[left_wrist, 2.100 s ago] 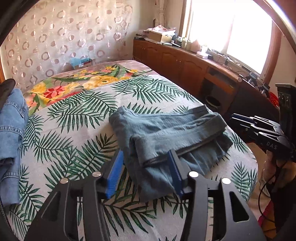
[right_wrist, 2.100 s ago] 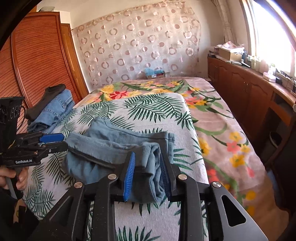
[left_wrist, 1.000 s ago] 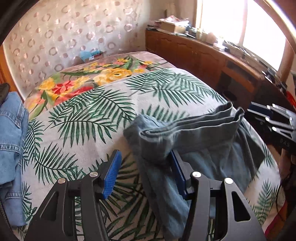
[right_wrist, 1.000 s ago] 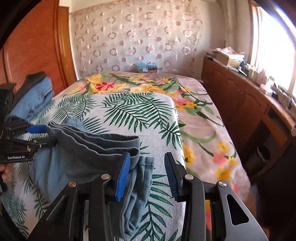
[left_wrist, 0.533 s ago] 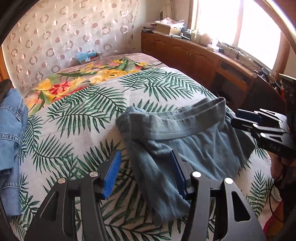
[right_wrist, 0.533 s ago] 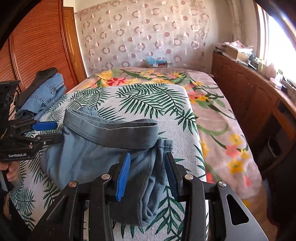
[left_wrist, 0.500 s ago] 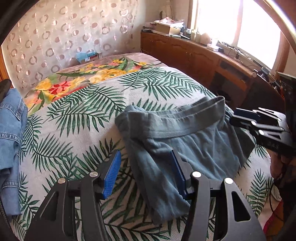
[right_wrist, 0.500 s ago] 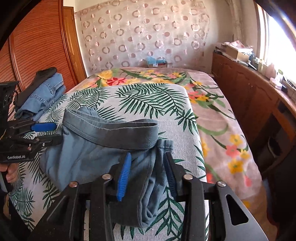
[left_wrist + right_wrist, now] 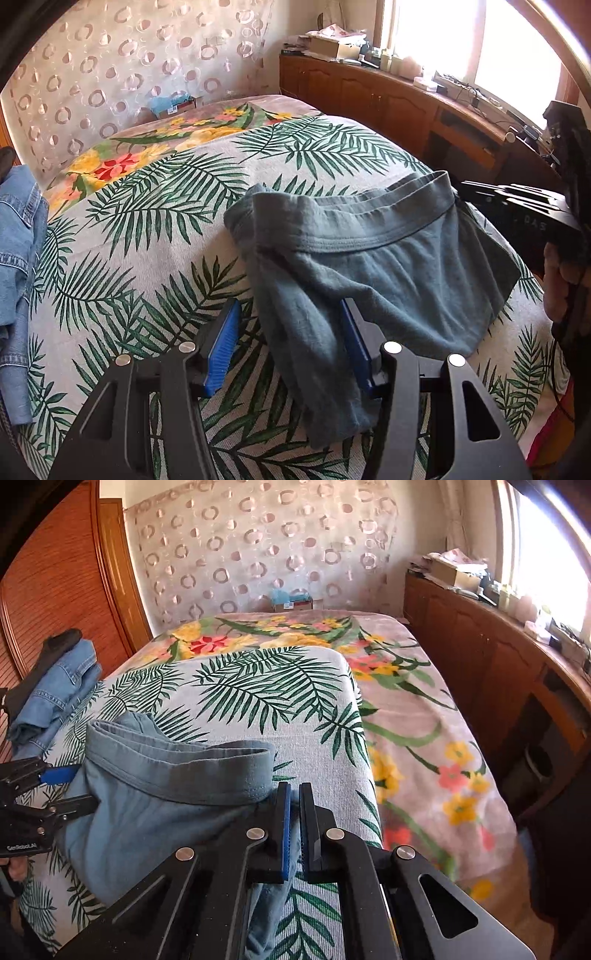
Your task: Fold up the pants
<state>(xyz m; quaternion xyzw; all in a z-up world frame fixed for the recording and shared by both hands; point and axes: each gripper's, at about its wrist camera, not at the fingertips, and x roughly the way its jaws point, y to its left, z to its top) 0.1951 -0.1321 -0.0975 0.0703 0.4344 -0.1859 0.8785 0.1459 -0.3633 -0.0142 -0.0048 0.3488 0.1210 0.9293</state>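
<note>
two grippers on grey-blue pants point(image 9: 369, 258), mid-bed on palm-print cover point(image 9: 147, 240). right gripper point(image 9: 291, 827): was apart, now clamped on waistband-side fabric. left gripper point(image 9: 288, 343): half-wide, unchanged, cloth loose between pads. next fold ready.

Parts of the bedroom scene that cannot be made out

The near end of the grey-blue pants point(image 9: 155, 812) drops behind the right gripper point(image 9: 291, 834) body, so its hem is hidden; in the left wrist view the left gripper point(image 9: 288, 339) covers part of their near fold. The denim pile point(image 9: 18, 258) at far left is cut by the picture's edge. Items on the wooden counter point(image 9: 480, 635) under the bright window are too small and washed out to identify. The hand point(image 9: 561, 280) at the right edge shows only partly.
</note>
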